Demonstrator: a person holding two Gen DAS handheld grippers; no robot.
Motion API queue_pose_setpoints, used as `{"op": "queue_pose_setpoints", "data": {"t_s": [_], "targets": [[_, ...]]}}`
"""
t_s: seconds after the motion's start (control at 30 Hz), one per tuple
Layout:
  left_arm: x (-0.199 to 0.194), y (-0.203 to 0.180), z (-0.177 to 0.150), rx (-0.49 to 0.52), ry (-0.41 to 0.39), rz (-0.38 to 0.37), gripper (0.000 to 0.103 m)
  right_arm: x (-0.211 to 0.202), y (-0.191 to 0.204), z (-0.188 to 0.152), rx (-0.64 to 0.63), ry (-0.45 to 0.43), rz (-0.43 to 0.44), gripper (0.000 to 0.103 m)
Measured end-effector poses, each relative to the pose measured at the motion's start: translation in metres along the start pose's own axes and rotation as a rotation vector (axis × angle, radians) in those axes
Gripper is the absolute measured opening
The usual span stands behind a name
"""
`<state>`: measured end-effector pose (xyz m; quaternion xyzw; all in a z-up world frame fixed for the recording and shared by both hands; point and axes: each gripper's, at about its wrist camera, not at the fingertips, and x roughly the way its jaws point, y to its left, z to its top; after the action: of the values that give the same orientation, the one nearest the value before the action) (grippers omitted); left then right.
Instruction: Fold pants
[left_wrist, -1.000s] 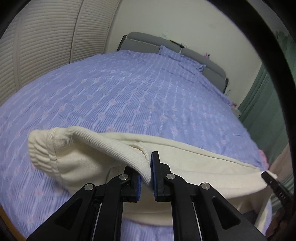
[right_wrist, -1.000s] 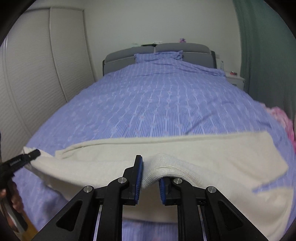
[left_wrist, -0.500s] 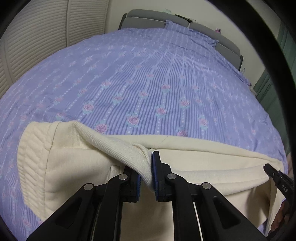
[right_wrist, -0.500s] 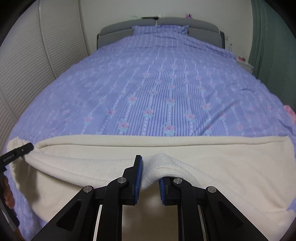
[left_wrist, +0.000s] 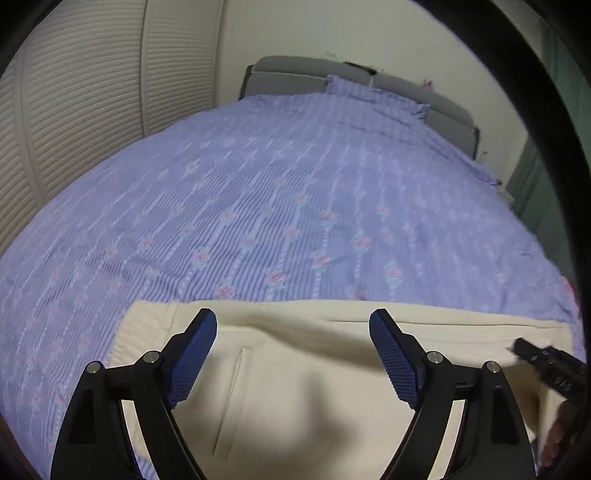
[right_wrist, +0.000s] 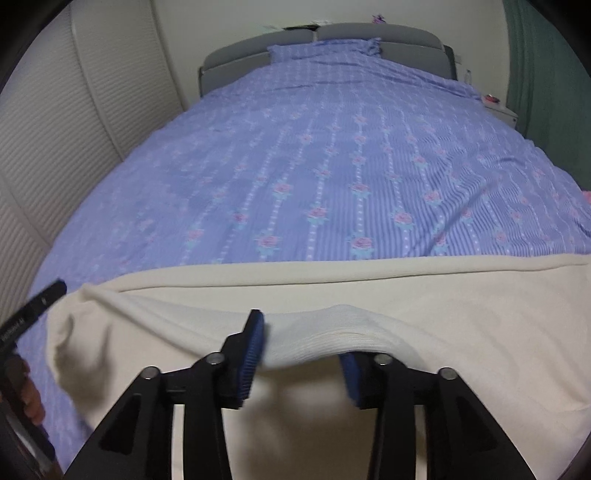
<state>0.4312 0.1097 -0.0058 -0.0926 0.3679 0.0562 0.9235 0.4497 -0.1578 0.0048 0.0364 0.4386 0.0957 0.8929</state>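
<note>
The cream pants (left_wrist: 295, 369) lie flat across the near end of the bed, with a pocket slit (left_wrist: 229, 402) showing. My left gripper (left_wrist: 293, 332) is open wide above them and holds nothing. In the right wrist view the pants (right_wrist: 461, 314) spread across the foreground. My right gripper (right_wrist: 303, 347) has its jaws apart, and a ribbed fold (right_wrist: 332, 336) of the pants still lies loose between the pads (right_wrist: 253, 347). The right gripper's tip (left_wrist: 546, 363) shows at the far right of the left wrist view. The left gripper's tip (right_wrist: 33, 314) shows at the left of the right wrist view.
The bed has a purple flowered cover (left_wrist: 295, 206), a pillow (left_wrist: 376, 92) and a grey headboard (right_wrist: 332, 37) at the far end. Louvred wardrobe doors (left_wrist: 81, 110) stand on the left. A green curtain (right_wrist: 546, 74) and a nightstand (right_wrist: 498, 109) are on the right.
Both grippers lowered the pants onto the bed. The left gripper opened wide and let go of the waistband. The right gripper's jaws opened, and its fold now rests loose.
</note>
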Motion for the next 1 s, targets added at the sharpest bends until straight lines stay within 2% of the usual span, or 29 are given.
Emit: {"op": "queue_pose_setpoints", "data": {"t_s": [0.17, 0.23, 0.3, 0.43, 0.53, 0.77, 1.0], "targets": [[-0.048, -0.014, -0.016, 0.12, -0.038, 0.004, 0.085, -0.04, 0.01, -0.016, -0.054, -0.04, 0.053, 0.05], [-0.066, -0.024, -0.027, 0.186, -0.057, -0.006, 0.085, -0.059, 0.014, -0.026, -0.104, -0.073, 0.036, 0.051], [-0.087, -0.036, -0.041, 0.255, -0.08, -0.023, 0.085, -0.085, 0.021, -0.039, -0.181, -0.122, 0.005, 0.06], [-0.123, -0.059, -0.066, 0.327, -0.106, -0.083, 0.085, -0.139, 0.026, -0.069, -0.265, -0.191, -0.012, 0.061], [-0.15, -0.078, -0.093, 0.381, -0.11, -0.152, 0.085, -0.178, 0.015, -0.096, -0.256, -0.215, 0.007, 0.068], [-0.196, -0.122, -0.142, 0.431, -0.108, -0.285, 0.085, -0.241, -0.022, -0.163, -0.204, -0.215, -0.023, 0.068], [-0.221, -0.159, -0.18, 0.455, -0.103, -0.387, 0.085, -0.281, -0.066, -0.217, -0.146, -0.231, -0.092, 0.068]]}}
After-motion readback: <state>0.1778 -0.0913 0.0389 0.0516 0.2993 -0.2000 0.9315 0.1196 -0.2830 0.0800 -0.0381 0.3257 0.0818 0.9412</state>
